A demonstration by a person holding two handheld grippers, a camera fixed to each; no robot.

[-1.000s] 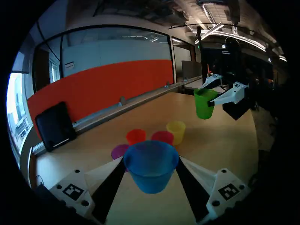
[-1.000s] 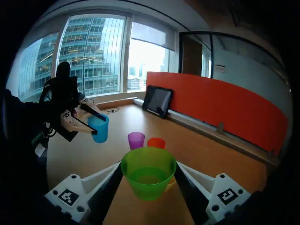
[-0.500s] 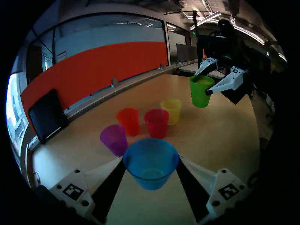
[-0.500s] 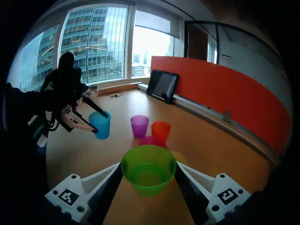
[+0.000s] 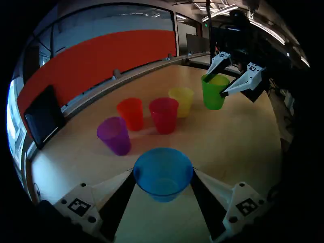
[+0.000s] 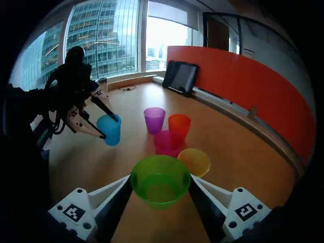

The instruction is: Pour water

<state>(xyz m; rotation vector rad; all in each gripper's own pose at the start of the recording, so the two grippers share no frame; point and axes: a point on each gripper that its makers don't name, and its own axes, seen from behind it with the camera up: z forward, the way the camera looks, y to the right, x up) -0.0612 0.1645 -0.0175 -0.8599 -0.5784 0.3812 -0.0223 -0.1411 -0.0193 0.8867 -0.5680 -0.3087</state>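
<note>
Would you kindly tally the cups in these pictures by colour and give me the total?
blue cup: 1
green cup: 1
purple cup: 1
orange cup: 1
red cup: 1
yellow cup: 1
Total: 6 cups

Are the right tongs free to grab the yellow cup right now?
Probably not. The right tongs are shut on the green cup, so they'd have to set it down first. The yellow cup stands close ahead, nothing between.
</note>
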